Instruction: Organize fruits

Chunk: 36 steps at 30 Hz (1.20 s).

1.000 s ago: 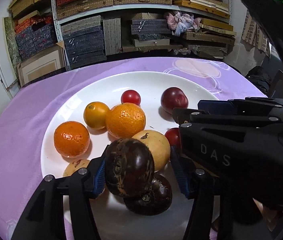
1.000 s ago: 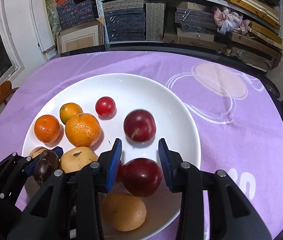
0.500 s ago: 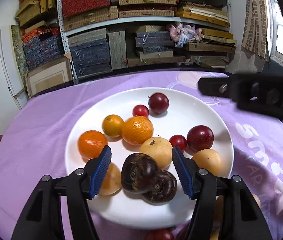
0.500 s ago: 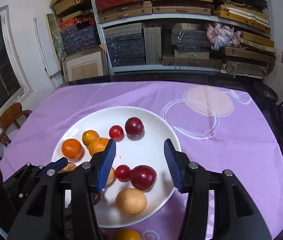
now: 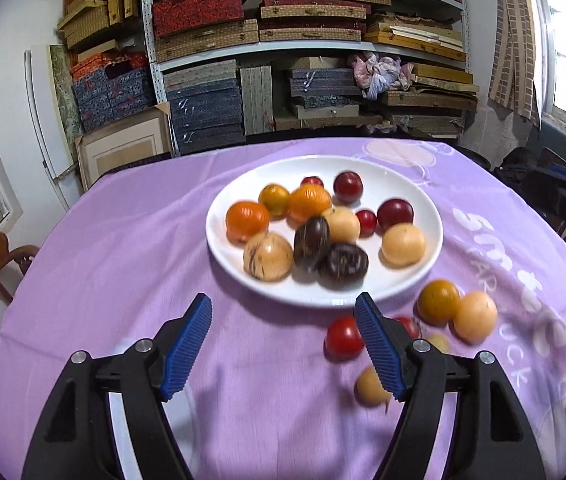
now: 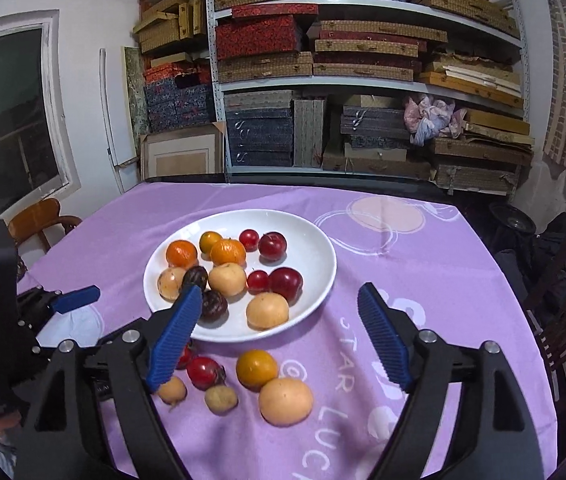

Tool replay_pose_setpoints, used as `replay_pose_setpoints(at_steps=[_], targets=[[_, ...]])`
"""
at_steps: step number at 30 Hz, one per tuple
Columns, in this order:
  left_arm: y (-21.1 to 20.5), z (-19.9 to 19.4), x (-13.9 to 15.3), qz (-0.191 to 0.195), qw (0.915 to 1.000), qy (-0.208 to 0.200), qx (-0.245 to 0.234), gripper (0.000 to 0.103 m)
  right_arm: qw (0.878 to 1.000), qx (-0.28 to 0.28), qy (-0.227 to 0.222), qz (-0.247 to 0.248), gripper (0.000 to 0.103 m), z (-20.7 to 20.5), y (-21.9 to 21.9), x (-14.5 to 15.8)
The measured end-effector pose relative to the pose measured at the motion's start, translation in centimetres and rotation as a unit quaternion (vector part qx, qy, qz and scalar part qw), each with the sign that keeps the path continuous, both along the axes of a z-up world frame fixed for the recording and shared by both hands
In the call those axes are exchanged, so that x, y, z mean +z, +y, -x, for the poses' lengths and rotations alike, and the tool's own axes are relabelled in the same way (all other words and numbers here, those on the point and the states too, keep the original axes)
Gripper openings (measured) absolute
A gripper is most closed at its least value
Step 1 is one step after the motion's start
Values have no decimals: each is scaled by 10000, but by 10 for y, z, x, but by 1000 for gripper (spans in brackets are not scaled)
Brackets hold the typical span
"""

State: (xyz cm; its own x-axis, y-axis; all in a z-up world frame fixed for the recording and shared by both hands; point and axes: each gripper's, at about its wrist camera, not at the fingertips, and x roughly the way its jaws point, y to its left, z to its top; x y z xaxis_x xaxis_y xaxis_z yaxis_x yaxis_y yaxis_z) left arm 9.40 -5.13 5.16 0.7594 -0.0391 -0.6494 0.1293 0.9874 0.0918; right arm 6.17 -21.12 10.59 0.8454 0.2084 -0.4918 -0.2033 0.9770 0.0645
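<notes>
A white plate (image 5: 423, 200) (image 6: 319, 248) on the purple tablecloth holds several fruits: oranges, red plums, pale round fruits and two dark passion fruits (image 5: 311, 237) (image 6: 214, 305). Loose fruits lie on the cloth in front of the plate: a red one (image 5: 343, 338) (image 6: 204, 372), an orange one (image 5: 438, 302) (image 6: 257, 369), a pale one (image 5: 475, 317) (image 6: 286, 401) and small yellowish ones (image 6: 221, 399). My left gripper (image 5: 283, 340) is open and empty, held back in front of the plate; it also shows in the right wrist view (image 6: 77, 298). My right gripper (image 6: 279, 332) is open and empty above the loose fruits.
Shelves (image 6: 363, 80) stacked with boxes stand behind the table. A wooden chair (image 6: 39, 220) stands at the left edge, a dark chair (image 6: 563, 300) at the right. The purple cloth (image 5: 123, 260) covers the round table.
The left gripper let go of the dark passion fruit on the plate. Both grippers pulled back and up from the plate, and the loose fruits in front came into view.
</notes>
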Motion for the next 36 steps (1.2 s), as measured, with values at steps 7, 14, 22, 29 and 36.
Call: replay_pose_setpoints(at_steps=[7,14,22,29,36], targets=[[-13,24,-20,-74,9994,321,-140,75,9991,-207,269,259,96,25,-8,-60],[-23,27,-36,245,9965,710,-363,79,9983,-333,473,25,99,23,-20,-65],[-33,16,-55,87,9952,933,-296,79,9956,-579,624,-396,99,16,-39,-61],[-29,0,-56,-10,9954,956,-96,79,9951,-597,689,-392,99,13,-43,-62],[6,-5,-55,-91,9949,981,220,80,9942,-548,826,-411,99,9,-42,-66]])
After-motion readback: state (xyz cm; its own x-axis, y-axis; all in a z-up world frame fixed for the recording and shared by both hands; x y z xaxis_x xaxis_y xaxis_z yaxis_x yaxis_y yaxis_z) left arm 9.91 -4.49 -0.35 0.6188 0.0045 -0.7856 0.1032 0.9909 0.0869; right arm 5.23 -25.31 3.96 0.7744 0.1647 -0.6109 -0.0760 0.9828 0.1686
